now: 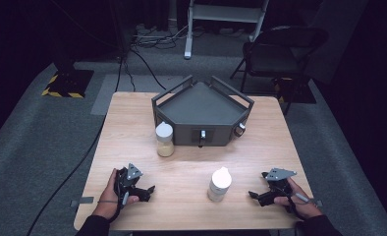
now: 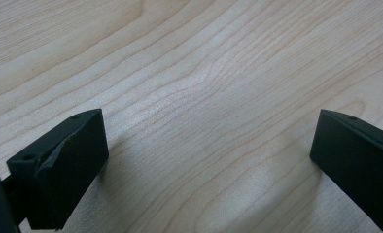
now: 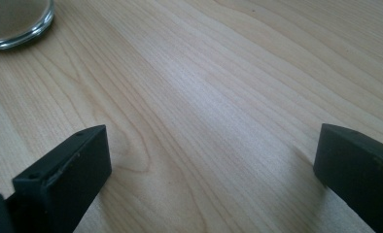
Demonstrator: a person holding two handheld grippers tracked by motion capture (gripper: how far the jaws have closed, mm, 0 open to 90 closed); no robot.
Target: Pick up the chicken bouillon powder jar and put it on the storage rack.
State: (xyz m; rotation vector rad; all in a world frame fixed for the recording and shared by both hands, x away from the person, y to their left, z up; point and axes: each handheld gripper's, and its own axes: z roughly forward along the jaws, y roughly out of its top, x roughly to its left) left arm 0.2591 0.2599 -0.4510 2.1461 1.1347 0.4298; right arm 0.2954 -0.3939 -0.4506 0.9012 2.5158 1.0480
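While both your claws sit low on the worktop [image 1: 132,123] at the near edge, nothing is in hand yet, so this reads like a ready pose before the first reach. Your left claw [image 1: 150,189] is around 7 o'clock from the middle of the worktop, jaws spread wide with only bare wood grain between them in the left gripper view [image 2: 209,141]. Your right claw [image 1: 253,195] is around 5 o'clock, also spread wide and pinching nothing; the right gripper view [image 3: 214,145] shows the same bare wood.

The closer jar [image 1: 219,184], white lid with a pale body, stands upright near 6 o'clock, between your two claws and nearer the right one, which points straight at it. I'd guess it's parked there so either hand can take it from the side. Its glass base peeks into the top-left corner of the right gripper view [image 3: 14,24].

The second jar [image 1: 165,139], filled with something tan, stands upright just beside the front-left corner of the grey tray [image 1: 201,105], which sits at 12 o'clock. My guess is the tray is where the jars end up, going by its handles and open top.

Labels: I can't read any writing or brand on either jar or the tray, it's all too small.
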